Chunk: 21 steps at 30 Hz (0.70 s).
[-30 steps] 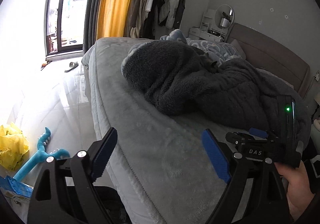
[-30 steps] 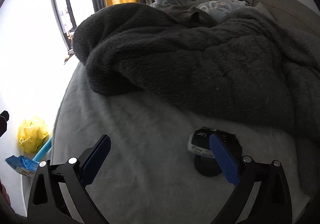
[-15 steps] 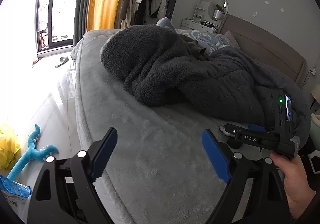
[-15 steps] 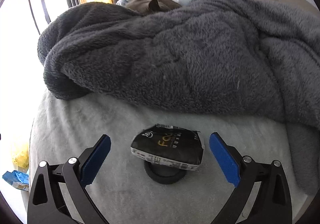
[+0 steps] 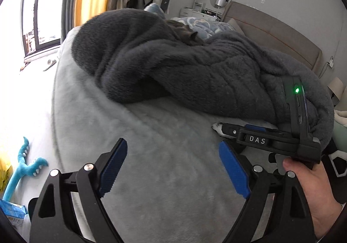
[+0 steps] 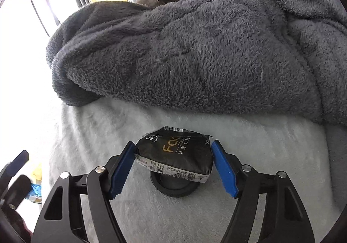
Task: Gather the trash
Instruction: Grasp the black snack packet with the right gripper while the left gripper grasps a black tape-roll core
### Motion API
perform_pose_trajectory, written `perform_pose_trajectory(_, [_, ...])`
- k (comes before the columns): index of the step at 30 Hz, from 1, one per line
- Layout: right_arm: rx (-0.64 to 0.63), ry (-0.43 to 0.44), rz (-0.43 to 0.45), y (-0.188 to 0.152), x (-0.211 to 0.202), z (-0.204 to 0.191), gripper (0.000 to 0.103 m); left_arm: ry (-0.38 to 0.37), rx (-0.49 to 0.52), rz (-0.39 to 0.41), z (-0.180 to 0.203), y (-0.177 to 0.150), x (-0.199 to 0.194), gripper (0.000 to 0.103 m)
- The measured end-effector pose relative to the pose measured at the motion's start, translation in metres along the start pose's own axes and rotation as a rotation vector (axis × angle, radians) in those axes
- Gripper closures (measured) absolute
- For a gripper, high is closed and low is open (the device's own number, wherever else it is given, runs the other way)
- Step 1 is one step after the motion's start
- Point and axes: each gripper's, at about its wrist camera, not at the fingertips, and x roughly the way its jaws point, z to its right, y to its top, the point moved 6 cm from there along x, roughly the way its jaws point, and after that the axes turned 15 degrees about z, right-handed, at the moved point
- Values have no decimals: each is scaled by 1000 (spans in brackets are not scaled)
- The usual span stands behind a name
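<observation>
A black tissue pack (image 6: pixel 175 154) with gold lettering lies on a black round disc (image 6: pixel 173 188) on the light grey bed cover (image 6: pixel 108 130). My right gripper (image 6: pixel 172 147) straddles the pack. Its jaws are closing, and both blue pads touch the pack's ends. In the left wrist view the right gripper (image 5: pixel 253 132) is at the right, held by a hand (image 5: pixel 312 188), and only the pack's white tip (image 5: pixel 216 127) shows beyond it. My left gripper (image 5: pixel 172 149) hangs open above bare bed cover with nothing between its fingers.
A dark grey fleece blanket (image 5: pixel 184 73) is heaped just behind the pack, with a cat (image 5: pixel 186 32) lying on top. On the floor left of the bed lie a blue toy (image 5: pixel 21 169) and a blue packet (image 5: pixel 13 212). A headboard (image 5: pixel 271 32) stands at the back right.
The right gripper's jaws have closed in from wide open onto the ends of the tissue pack. Both grippers have moved forward and lower over the bed; the left one stays open.
</observation>
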Motion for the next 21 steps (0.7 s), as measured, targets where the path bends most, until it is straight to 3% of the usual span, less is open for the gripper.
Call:
perform_pose_trajectory(11, [-13, 79, 61, 7, -37, 30, 30, -62, 28, -50, 43, -16, 33, 15])
perform_pose_trajectory(17, [-16, 132, 78, 15, -54, 47, 30, -124, 122, -83, 73, -26, 55, 15])
perform_pose_trajectory(21, [0, 165, 91, 19, -65, 59, 30, -146, 124, -110, 85, -35, 67, 18])
